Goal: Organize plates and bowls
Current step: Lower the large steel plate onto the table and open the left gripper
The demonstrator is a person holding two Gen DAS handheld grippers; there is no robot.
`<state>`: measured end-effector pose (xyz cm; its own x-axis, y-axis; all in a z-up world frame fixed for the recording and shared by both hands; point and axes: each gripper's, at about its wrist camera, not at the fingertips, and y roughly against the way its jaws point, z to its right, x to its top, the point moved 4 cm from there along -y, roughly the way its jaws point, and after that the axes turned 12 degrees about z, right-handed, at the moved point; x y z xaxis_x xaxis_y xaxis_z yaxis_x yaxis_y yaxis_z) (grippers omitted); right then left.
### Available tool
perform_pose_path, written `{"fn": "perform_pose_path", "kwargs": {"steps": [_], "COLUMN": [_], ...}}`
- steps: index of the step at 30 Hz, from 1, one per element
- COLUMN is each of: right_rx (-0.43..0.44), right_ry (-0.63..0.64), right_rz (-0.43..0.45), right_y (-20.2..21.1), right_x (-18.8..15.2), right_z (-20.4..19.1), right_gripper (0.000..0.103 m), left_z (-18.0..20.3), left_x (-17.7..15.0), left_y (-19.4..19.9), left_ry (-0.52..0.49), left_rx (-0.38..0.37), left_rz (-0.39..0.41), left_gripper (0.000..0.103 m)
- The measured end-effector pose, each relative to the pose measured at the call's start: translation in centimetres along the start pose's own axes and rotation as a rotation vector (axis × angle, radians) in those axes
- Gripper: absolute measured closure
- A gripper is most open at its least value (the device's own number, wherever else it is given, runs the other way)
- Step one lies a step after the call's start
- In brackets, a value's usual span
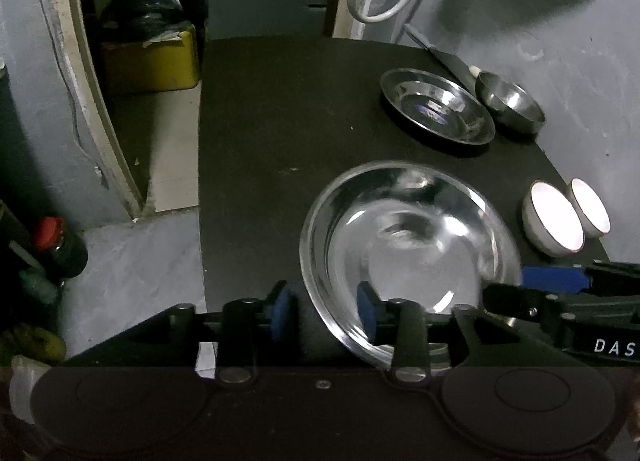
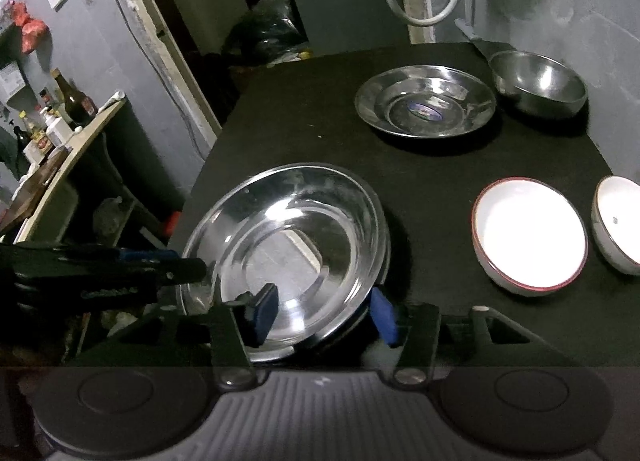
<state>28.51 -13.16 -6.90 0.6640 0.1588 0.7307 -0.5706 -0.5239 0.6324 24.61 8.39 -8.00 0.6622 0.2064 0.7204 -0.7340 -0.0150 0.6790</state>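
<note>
Nearest, the left gripper (image 1: 326,315) and the right gripper (image 2: 324,315) have their jaws apart around the rim of the large steel plate (image 2: 288,257), not pressing it. The plate lies on the black bench (image 2: 312,109). Beside it stand two white bowls (image 2: 530,237); farther, a small steel plate (image 2: 426,101) and a steel bowl (image 2: 538,83).

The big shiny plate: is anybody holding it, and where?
No. The big steel plate lies on the black table. Both grippers' fingers straddle its near rim, but stand open and don't pinch it.

Dim room, blown-out glare on white bowls (image 2: 530,235), steel plate (image 2: 288,253) reflections, fisheye-curved dark corners
</note>
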Motion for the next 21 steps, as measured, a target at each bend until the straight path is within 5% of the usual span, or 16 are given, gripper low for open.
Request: {"fn": "perform_pose_path", "kwargs": {"steps": [7,11,14,21], "right_rx": [0.008,0.002,-0.008,-0.09], "right_ry": [-0.01,-0.032,-0.073,-0.121], "right_rz": [0.02,0.056,0.106,0.203], "right_y": [0.4,0.8,1.3,1.5], "right_x": [0.1,0.6,1.2,3.3], "right_z": [0.6,1.4,2.4,6.1], "right_gripper": [0.032,0.009,0.001,0.0], "left_z": [0.1,0.3,0.5,2.6], "left_x": [1.1,2.4,3.6,6.7], "left_y": [0.6,0.3,-0.2,-3.3], "left_ry": [0.008,0.002,0.029,0.08], "left_rx": [0.032,0.046,0.021,-0.057], "left_rz": [0.058,0.095,0.108,0.12], "left_gripper": [0.024,0.006,0.002,0.001]}}
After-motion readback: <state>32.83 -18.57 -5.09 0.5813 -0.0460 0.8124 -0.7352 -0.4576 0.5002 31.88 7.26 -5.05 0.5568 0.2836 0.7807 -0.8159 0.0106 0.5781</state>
